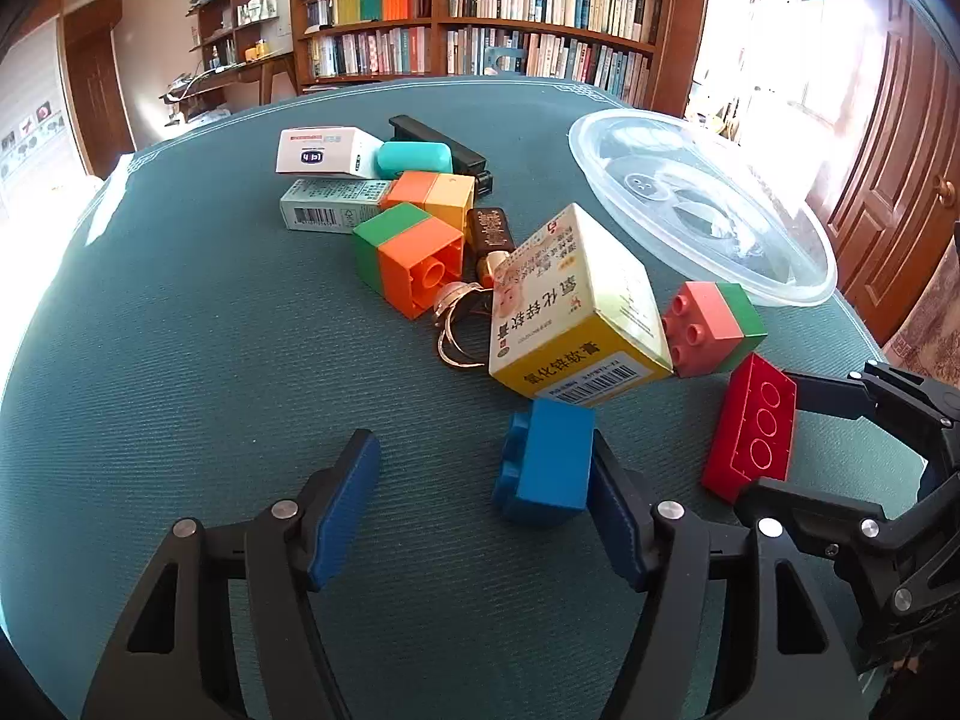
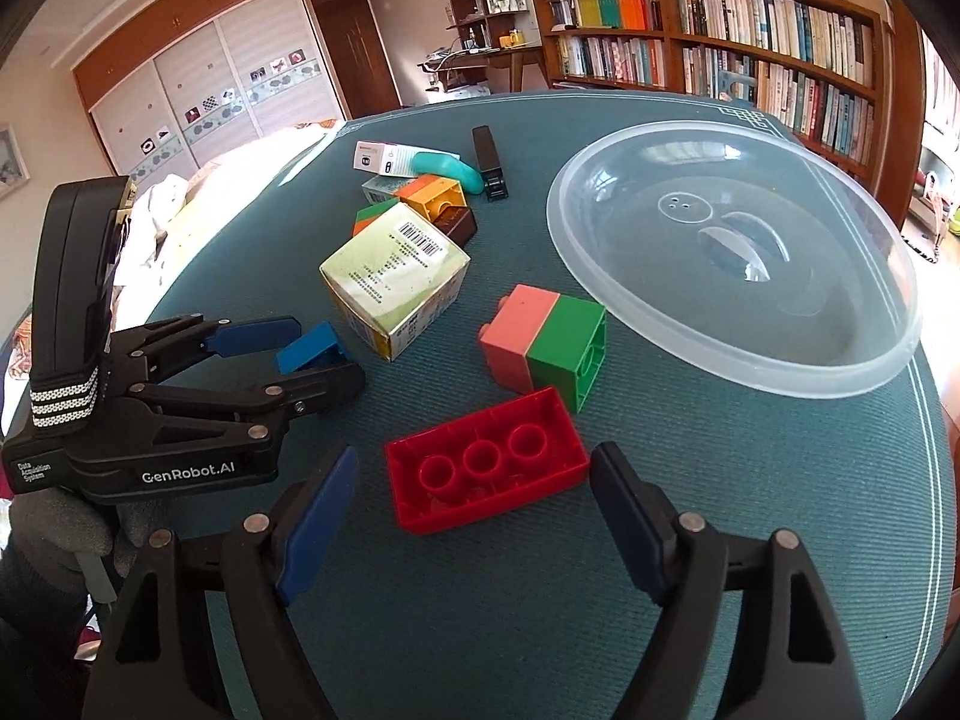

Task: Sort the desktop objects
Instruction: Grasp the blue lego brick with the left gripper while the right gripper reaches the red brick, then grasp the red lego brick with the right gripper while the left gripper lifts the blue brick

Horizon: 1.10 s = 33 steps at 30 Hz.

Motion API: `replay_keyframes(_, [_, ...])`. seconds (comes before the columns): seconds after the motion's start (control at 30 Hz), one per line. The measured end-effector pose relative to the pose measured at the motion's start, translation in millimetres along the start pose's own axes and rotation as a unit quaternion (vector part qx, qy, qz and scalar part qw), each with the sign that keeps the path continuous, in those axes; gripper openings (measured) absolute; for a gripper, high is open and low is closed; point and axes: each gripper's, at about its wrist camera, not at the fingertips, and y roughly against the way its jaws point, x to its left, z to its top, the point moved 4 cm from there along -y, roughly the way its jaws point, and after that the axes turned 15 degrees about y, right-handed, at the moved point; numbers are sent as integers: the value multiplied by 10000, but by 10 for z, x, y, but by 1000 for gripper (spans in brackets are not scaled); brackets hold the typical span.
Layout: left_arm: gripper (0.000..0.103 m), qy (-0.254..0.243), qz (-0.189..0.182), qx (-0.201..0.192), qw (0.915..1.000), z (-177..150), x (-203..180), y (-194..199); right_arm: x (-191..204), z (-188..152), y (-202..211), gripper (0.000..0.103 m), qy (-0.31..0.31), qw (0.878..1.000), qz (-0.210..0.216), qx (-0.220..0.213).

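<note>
The left tongs (image 1: 486, 504) stand open around the blue brick (image 1: 546, 459): one pad touches its side, the other pad is well apart. The right tongs (image 2: 474, 516) stand open around the red brick (image 2: 486, 462), which lies hollow side up on the counter (image 2: 720, 540); neither pad touches it. Judged step: two pickups at the grasp stage. The next move calls for closing each pair on its brick, then lifting, probably toward the clear bowl (image 2: 738, 264) beyond. The pink-and-green brick (image 2: 546, 342) lies just beyond the red brick. The yellow box (image 1: 576, 306) lies just beyond the blue brick.
</note>
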Motion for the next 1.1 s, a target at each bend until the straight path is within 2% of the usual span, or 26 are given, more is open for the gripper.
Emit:
replay_keyframes(0.03, [63,10,11,-18,10000,4,7,0,6,1,2,83,1,10000,8,-7])
replay_keyframes(0.07, [53,7,7,-35,10000,7,5,2,4,4,1,83,1,10000,20,-14])
replay_keyframes(0.1, [49,-13,12,-50,10000,1,-5,4,3,7,-4,83,-1,10000,22,-16])
replay_keyframes(0.13, [39,-40,47,-66,10000,2,-30,-16,1,9,-7,83,-5,10000,25,-13])
replay_keyframes(0.27, [26,-137,130,-114,9998,-16,-70,-23,-3,16,-20,83,6,10000,25,20])
replay_keyframes(0.53, [26,2,79,-135,9999,-152,-66,-12,64,38,-130,84,231,9993,-12,285])
replay_keyframes(0.7, [26,85,93,-200,9997,-161,-14,21,144,36,-195,83,496,9972,-308,470])
replay_keyframes(0.73, [26,111,98,-221,9996,-164,-8,30,153,36,-203,82,533,9966,-381,490])
replay_keyframes(0.8, [26,138,91,-268,9995,-163,-13,62,164,35,-202,74,586,9957,-509,503])
replay_keyframes(0.97, [26,142,74,-353,9992,-189,-16,152,192,41,-147,74,660,9964,-411,324])
replay_keyframes(1.1, [26,181,65,-407,9990,-153,-55,199,208,86,-15,74,672,9972,-320,24])
